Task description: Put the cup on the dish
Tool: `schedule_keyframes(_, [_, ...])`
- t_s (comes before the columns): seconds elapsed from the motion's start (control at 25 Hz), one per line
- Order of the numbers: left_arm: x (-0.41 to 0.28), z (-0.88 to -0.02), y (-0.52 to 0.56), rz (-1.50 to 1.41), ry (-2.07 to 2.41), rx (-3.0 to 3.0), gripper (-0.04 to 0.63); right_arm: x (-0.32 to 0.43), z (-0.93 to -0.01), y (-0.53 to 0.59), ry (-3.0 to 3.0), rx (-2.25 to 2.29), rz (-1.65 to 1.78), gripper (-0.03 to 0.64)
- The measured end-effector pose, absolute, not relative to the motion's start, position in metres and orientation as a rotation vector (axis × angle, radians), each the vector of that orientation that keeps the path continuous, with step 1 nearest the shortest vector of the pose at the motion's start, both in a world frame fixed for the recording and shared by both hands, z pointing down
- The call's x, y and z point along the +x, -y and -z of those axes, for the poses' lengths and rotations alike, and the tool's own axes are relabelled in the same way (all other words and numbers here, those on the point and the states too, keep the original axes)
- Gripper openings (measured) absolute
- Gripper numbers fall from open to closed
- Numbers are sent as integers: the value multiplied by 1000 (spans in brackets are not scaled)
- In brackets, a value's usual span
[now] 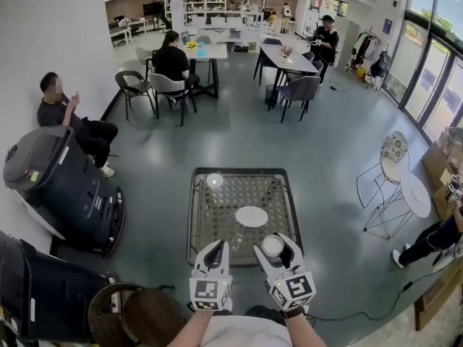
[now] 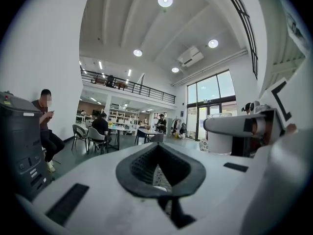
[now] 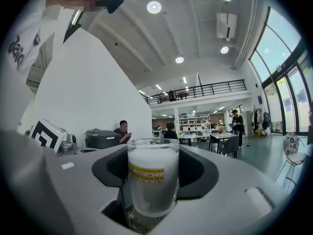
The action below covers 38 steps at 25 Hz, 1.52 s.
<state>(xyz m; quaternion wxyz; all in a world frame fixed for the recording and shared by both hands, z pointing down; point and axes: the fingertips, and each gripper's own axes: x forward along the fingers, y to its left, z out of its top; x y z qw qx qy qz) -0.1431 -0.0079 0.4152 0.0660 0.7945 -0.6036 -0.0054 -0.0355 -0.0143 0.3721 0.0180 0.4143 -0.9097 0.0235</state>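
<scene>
Your right tool [image 1: 275,252] pinches the cup [image 1: 273,245] upright over the near edge of the tabletop [image 1: 217,208]. The dish [image 1: 251,216] lies just ahead and slightly left, nearer this tool. Your left tool [image 1: 214,251] is pressed together, empty.

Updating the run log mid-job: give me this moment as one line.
right gripper: shut on cup | left gripper: shut, empty | dish: bare, on table | status: cup not yet on dish

The mesh table top [image 1: 278,194] lies bare between the held cup [image 1: 273,246] and the dish [image 1: 251,216], with the left gripper [image 1: 214,246] standing just off to that path's side.
</scene>
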Motion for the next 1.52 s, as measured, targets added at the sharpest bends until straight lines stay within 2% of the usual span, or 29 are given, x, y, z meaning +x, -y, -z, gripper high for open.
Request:
schedule_keyframes(0.2, [-167,-425,28,47,1830,2374,5,-55,-388,28,2804,1268,-74,256])
schedule_keyframes(0.56, [-169,-440,70,46,1835,2331,5,-53,-397,87,2829,1290,-73,256])
schedule_keyframes(1.52, [-104,-506,152,-134,1675,2286,5,-8,-482,195,2775,1397,-238,256])
